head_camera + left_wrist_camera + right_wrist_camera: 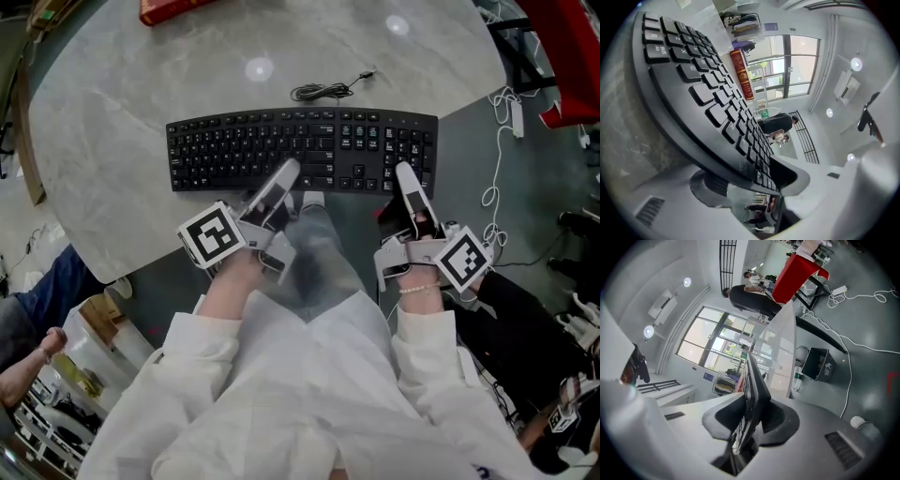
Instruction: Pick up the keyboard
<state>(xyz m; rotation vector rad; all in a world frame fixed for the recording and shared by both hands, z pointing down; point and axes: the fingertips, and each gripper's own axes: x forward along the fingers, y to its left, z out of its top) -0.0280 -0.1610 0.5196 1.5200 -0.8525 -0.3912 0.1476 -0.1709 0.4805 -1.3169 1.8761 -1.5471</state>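
Observation:
A black keyboard lies flat near the front edge of the round marble table. My left gripper is at the middle of its front edge. In the left gripper view the keyboard runs between the wide-spread jaws of that gripper, one finger over the keys and the other below; a gap shows underneath, so it is open. My right gripper is at the front right edge. In the right gripper view that gripper is shut on the keyboard, which is seen edge-on between both pads.
The keyboard's coiled cable lies behind it on the table. A red box rests at the far table edge. White cables trail on the floor at right, near a red frame. A seated person is at lower left.

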